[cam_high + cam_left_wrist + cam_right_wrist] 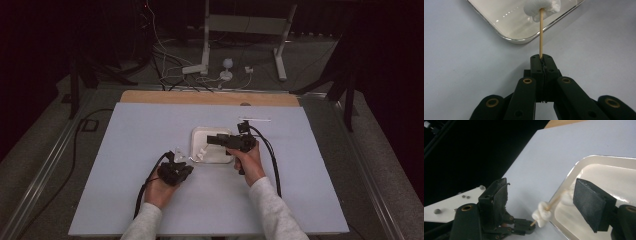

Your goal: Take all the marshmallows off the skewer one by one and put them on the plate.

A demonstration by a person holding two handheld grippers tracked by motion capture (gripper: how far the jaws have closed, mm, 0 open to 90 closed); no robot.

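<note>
The left hand (160, 192) rests low on the tabletop (125, 150), forearm entering from the near edge. Its left claw (541, 58) is fully closed and clamps the lower end of a thin wooden skewer (540, 35). The skewer runs away from the claw toward the tray (499, 17) and carries a white marshmallow (544, 7) at its far end, over the tray's near corner.

The right hand (248, 165) is raised above the tray's right side, with the right claw (541, 202) turned toward the left claw. Its jaws stand partly open, one on each side of a second marshmallow (543, 213) threaded lower on the skewer; the pads do not press on it.

The tray is white, shallow and round-cornered, and lies near the middle of the tabletop. A further white lump lies inside it behind the right jaw.

The tabletop is pale grey, with a wooden strip (210, 97) along its far edge. Beyond it, cables (170, 70) and a white stand (245, 30) occupy a dark floor.
</note>
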